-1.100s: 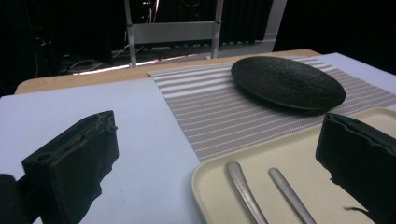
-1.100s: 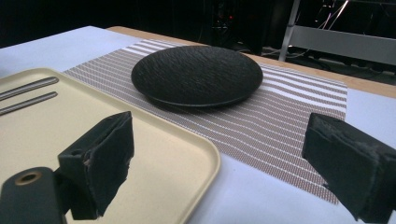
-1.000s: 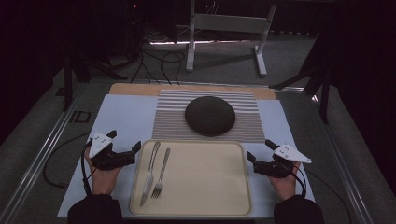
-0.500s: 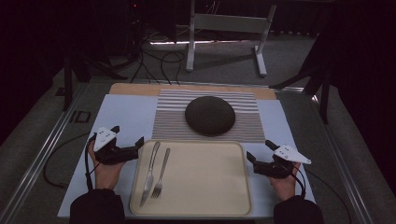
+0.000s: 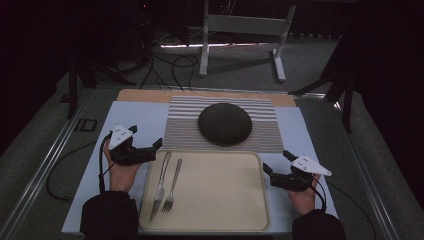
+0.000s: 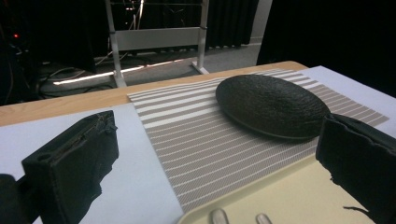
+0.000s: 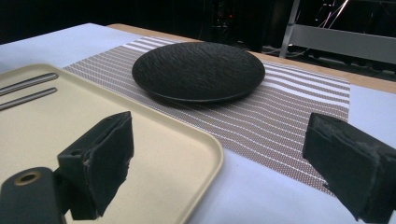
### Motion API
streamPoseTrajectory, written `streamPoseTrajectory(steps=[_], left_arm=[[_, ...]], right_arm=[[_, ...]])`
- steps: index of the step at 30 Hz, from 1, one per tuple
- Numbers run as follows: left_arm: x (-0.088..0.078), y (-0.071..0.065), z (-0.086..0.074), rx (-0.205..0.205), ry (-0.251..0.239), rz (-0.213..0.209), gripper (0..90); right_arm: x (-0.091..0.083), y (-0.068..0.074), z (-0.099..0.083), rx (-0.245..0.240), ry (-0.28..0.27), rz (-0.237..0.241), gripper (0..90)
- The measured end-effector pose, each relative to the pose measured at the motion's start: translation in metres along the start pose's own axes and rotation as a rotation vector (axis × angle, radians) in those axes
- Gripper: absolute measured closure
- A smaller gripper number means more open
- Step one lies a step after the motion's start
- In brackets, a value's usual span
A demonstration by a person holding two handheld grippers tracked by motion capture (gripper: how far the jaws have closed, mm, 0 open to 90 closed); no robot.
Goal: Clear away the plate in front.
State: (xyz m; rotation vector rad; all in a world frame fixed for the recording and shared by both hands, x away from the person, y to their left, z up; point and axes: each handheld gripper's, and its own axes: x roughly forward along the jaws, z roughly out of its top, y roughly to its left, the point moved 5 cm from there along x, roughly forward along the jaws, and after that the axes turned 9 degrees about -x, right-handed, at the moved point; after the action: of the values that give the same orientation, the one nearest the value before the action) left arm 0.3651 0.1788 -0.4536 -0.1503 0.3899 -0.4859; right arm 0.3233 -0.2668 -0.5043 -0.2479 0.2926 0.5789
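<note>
A cream tray [image 5: 220, 192] lies at the table's near edge, with a knife [image 5: 161, 184] and a fork [image 5: 173, 184] side by side on its left part. Behind it a dark textured plate [image 5: 224, 123] rests on a striped placemat [image 5: 182, 131]. My left gripper [image 5: 146, 136] hovers open at the tray's far left corner, near the knife's handle end [image 6: 218, 215]. My right gripper [image 5: 276, 161] stands open at the tray's right rim [image 7: 205, 154]. Both sets of jaws hold nothing. The plate [image 6: 271, 105] lies ahead of the left gripper [image 6: 217, 140], and the plate [image 7: 198, 70] also lies ahead of the right gripper [image 7: 219, 135].
A pale blue mat [image 5: 135, 115] covers the tabletop under the placemat and tray. A wooden strip [image 5: 145, 95] runs along the far edge. Beyond the table stand a white metal frame [image 5: 240, 30] and loose cables [image 5: 165, 65] on the floor.
My left gripper has moved forward and a little right, toward the tray's far left corner. The right gripper has stayed in place.
</note>
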Motion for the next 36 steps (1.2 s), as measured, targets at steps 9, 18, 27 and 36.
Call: streamPoseTrajectory(steps=[9,18,27,36], left_arm=[[0.018,-0.001,0.007,-0.040,0.019,-0.030,0.0],[0.033,-0.003,0.010,-0.034,0.044,-0.034,0.0],[0.049,-0.009,0.017,-0.014,0.067,-0.040,0.0],[0.070,-0.016,0.020,-0.005,0.094,-0.043,0.0]], right_arm=[[0.001,0.001,-0.001,-0.006,0.006,0.005,9.0],[0.002,0.002,-0.001,-0.008,0.009,0.008,9.0],[0.002,0.002,-0.001,-0.009,0.011,0.009,9.0],[0.002,0.002,-0.001,-0.009,0.010,0.009,9.0]])
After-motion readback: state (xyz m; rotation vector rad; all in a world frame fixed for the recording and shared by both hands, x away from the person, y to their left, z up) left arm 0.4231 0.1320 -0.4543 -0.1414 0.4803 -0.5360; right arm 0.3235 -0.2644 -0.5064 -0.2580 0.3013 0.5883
